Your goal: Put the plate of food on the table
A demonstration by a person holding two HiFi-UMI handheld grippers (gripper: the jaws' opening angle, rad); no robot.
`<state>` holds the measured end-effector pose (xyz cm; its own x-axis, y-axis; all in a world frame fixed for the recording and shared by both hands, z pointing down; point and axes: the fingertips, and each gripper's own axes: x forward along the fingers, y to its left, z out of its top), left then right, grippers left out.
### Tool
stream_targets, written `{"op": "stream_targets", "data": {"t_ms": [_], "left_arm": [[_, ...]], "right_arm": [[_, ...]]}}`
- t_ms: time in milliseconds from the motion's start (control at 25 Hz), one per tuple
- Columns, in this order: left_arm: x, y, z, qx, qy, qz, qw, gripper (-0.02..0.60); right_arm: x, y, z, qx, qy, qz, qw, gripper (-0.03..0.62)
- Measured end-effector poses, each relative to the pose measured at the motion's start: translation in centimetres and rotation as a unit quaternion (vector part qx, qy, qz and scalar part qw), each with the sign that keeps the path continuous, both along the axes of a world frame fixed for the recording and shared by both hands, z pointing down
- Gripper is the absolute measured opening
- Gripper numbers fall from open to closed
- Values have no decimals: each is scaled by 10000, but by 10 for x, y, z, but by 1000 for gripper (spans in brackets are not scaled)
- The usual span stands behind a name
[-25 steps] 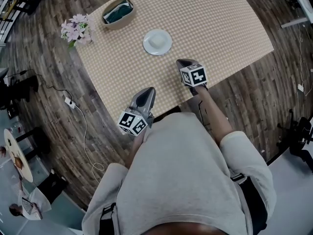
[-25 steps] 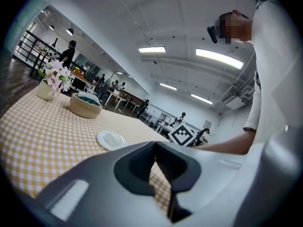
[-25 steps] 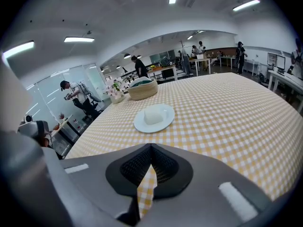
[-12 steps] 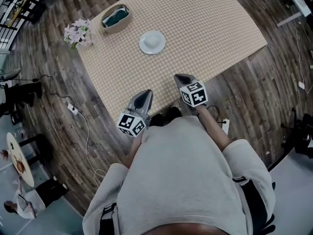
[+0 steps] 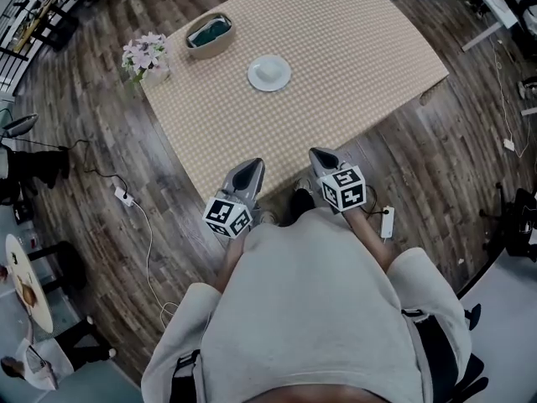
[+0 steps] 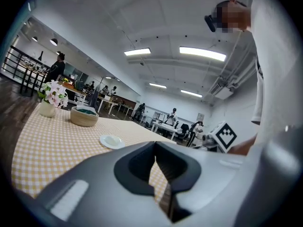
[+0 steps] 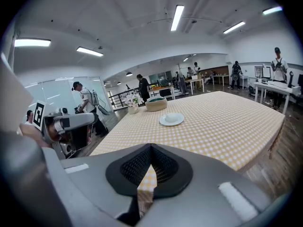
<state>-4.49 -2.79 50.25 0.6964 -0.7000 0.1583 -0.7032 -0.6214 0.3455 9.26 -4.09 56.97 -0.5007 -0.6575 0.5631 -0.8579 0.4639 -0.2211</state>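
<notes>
both hand-held grippers have drawn back off the worktop (image 5: 352, 40). the left hand-held gripper (image 5: 249, 166) and the right hand-held gripper (image 5: 320, 154) now hang over the wooden floor (image 5: 436, 149), just short of the near edge and close to the person's body. each is clenched with nothing between its jaws (each gripper view shows the two tips meeting, with only checked cloth beyond them).

the plate of food (image 5: 269, 72) rests flat on the worktop toward its far left part. it lies near the basket (image 5: 208, 34) and the flowers (image 5: 145, 54), and is well apart from both hand-held grippers. judging by that, the placing is already done and this is the retreat; nothing seems left but to stand clear.

against a second ago, the right hand-held gripper was over the cloth, near the plate, and the left sat at the near edge. both have since come back toward the person, the right by more. the plate has kept its spot beside the basket.
</notes>
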Motion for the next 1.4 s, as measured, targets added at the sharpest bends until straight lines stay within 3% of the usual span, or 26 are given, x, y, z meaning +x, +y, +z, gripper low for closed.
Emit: {"op": "stream_targets", "data": {"t_ms": [400, 640, 960, 1400], "left_arm": [[-65, 75, -4, 25, 50, 315, 9995, 9], [-74, 109, -7, 70, 108, 484, 9987, 9], [-64, 150, -6, 30, 137, 533, 9985, 8], [-16, 194, -13, 29, 117, 321, 9994, 9]], "right_arm": [[-75, 86, -21, 275, -43, 298, 9992, -2], [-103, 134, -33, 551, -55, -24, 9985, -3], [-95, 172, -52, 732, -423, 166, 9963, -3], [-57, 200, -61, 901, -255, -14, 9956, -3]]}}
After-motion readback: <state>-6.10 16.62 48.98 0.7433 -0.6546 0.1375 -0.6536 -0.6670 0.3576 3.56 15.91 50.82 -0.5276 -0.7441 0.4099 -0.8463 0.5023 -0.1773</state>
